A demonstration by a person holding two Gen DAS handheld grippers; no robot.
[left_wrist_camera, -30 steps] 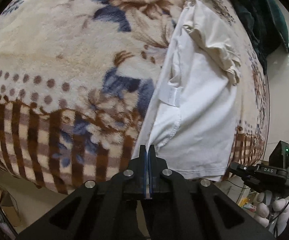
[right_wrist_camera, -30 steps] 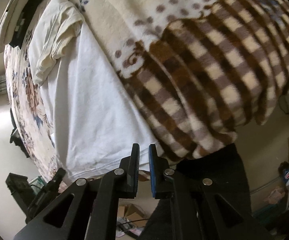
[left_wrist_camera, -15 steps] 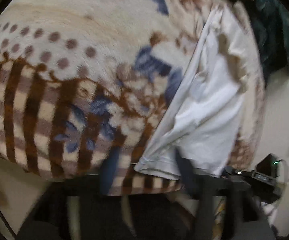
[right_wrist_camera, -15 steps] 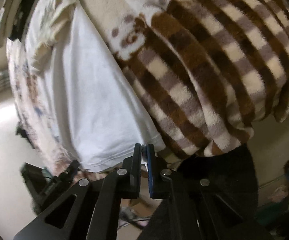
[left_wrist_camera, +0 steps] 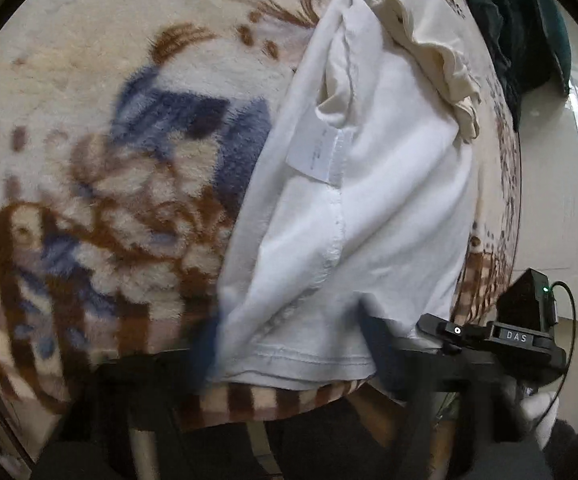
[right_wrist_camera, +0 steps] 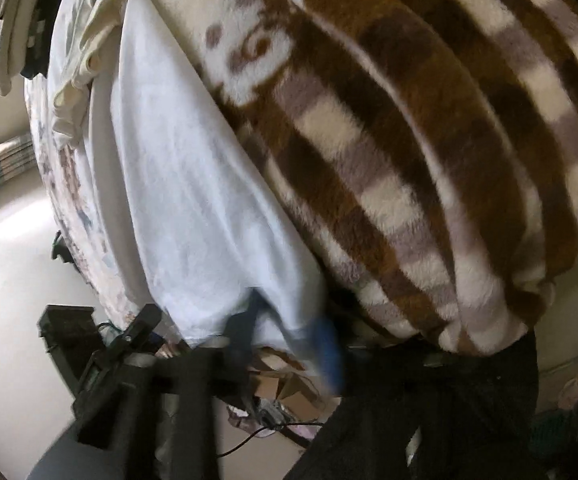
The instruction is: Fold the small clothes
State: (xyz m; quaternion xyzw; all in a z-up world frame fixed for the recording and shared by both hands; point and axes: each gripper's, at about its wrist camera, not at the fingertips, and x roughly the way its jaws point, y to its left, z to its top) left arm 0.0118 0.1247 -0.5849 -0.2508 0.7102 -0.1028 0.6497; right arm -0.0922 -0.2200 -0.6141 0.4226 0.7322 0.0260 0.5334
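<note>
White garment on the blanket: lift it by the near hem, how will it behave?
Likely floppy: the white garment lies in soft wrinkles, with cream fabric bunched at its far end, so it should sag between grip points. Probably light; the cloth looks thin. It may cling to the fuzzy blanket rather than slide freely.

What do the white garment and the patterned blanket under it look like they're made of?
White garment: seemingly a thin cotton-type knit, matte; it drapes in soft creases and has a stitched hem and a sewn-in label.

Blanket: probably synthetic fleece or plush; its brown, cream and grey pattern has a fuzzy, raised pile. The exact fibres cannot be told by eye.
</note>
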